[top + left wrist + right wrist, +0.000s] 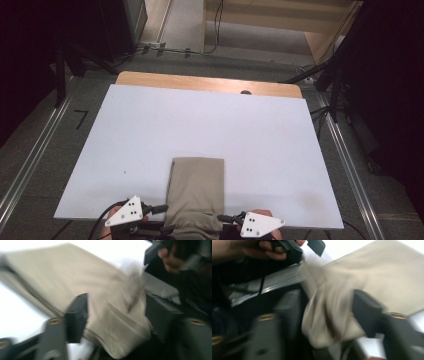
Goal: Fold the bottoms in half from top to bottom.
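A folded tan cloth (196,190) lies on the white tabletop (200,120) at the front middle, and its near end droops over the front edge. My left gripper (162,209) sits at the cloth's near left corner and my right gripper (225,218) at its near right corner. In the left gripper view the jaws of the left gripper (117,312) stand apart, with the cloth (75,272) lying loose between them. The right gripper (328,312) is likewise open around the bunched cloth (387,272). Both gripper views are blurred.
A strip of the wooden table (210,82) shows beyond the white top's far edge. Metal floor rails (30,160) run along both sides. Cables (175,50) and black stands (330,85) stand on the floor behind the table.
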